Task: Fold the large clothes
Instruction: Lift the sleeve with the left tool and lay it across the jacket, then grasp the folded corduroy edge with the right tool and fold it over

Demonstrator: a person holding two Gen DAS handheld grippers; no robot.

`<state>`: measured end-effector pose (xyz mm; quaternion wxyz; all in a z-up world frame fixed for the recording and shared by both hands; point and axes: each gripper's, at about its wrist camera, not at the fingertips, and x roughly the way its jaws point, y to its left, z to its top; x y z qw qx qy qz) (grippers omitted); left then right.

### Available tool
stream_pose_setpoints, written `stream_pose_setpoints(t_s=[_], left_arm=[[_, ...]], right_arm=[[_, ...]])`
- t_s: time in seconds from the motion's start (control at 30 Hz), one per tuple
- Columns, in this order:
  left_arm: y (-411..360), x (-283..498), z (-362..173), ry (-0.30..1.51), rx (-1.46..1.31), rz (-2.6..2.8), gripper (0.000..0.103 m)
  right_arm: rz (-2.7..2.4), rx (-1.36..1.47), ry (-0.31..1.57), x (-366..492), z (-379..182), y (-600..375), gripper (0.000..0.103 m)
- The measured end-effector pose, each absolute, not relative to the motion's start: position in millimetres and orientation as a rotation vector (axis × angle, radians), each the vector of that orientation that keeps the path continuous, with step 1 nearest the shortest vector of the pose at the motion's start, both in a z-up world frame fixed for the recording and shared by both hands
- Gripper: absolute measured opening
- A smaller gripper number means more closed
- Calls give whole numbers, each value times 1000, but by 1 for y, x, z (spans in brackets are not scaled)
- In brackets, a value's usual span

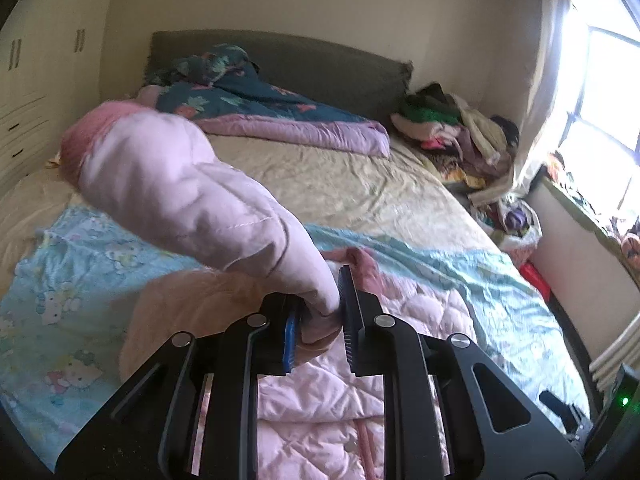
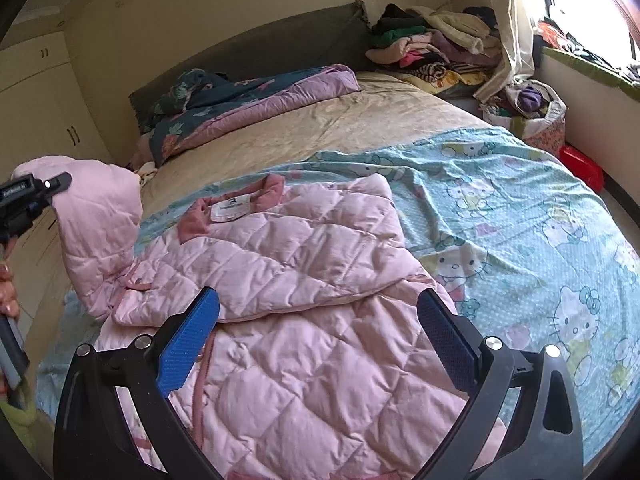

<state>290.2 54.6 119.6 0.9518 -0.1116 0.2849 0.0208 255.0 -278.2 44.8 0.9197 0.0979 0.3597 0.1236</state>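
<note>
A pink quilted jacket (image 2: 304, 280) lies on the blue cartoon-print sheet (image 2: 520, 216) on the bed, collar and label facing up. My left gripper (image 1: 318, 320) is shut on the jacket's left sleeve (image 1: 180, 184) and holds it lifted above the bed; the sleeve with its darker pink cuff stretches up and to the left. In the right wrist view the same raised sleeve (image 2: 100, 224) and the left gripper (image 2: 36, 192) show at the far left. My right gripper (image 2: 318, 336) is open and empty, hovering just above the jacket's lower body.
A folded dark floral and purple quilt (image 2: 248, 100) lies by the grey headboard (image 1: 280, 60). A heap of clothes (image 2: 436, 44) sits at the bed's far right corner. White wardrobes (image 1: 36, 92) stand at left, and a window (image 1: 600, 92) and a red box (image 2: 580, 168) at right.
</note>
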Motion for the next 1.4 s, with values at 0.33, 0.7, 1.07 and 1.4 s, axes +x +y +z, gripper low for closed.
stream_pose_setpoints(t_s=[0.33, 0.7, 1.07, 1.4], left_arm=[[-5, 305, 72, 667, -94, -48, 11], [-49, 314, 13, 778, 48, -99, 11], [-75, 304, -31, 874, 211, -143, 52], [-52, 275, -21, 921, 150, -224, 91]], right_arm=[[231, 234, 773, 263, 27, -295, 99], [196, 274, 792, 269, 14, -314, 99], [173, 309, 804, 271, 15, -322, 99], [250, 335, 847, 282, 13, -297, 99]])
